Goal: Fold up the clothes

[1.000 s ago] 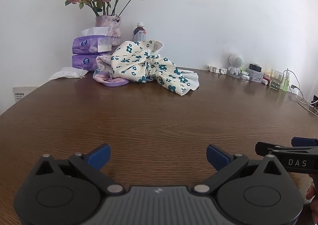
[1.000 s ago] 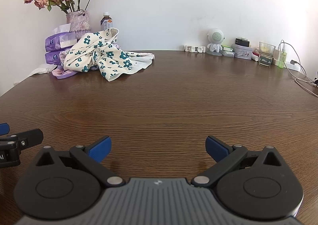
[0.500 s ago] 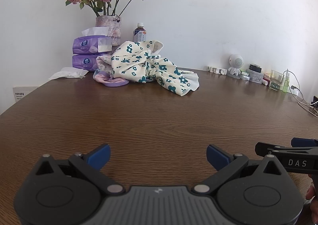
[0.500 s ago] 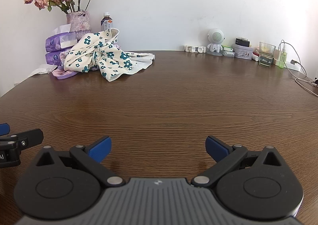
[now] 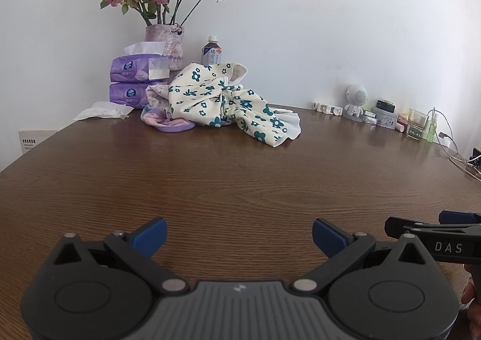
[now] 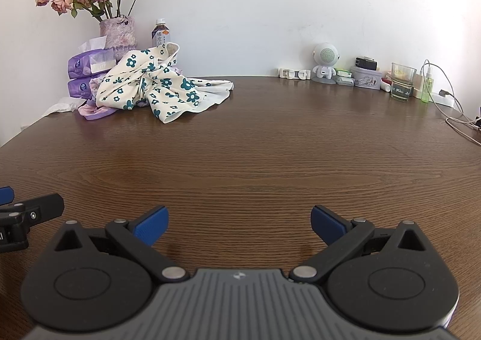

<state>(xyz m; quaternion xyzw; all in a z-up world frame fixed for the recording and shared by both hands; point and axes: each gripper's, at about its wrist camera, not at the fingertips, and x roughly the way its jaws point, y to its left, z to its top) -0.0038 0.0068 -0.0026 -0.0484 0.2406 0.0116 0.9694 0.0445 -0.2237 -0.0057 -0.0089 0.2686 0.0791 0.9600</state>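
Folding not begun. Left gripper [image 5: 239, 236] and right gripper [image 6: 237, 224], fingers spread, empty, hovered at desk [image 5: 240, 177] near edge. Floral garment [image 5: 228, 102] lay crumpled at far-left edge; next: reach, grasp.

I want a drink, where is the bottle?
In the left wrist view the bottle stands at the far left of the table, against the wall, just right of the flower vase and behind the crumpled flowery cloth.

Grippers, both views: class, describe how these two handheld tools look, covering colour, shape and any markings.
Each gripper, left and right, has a ribbed grey body, two round black discs, black linkage arms with silver pivot pins, and blue ridged finger pads. White letters DAS mark the right one's side.
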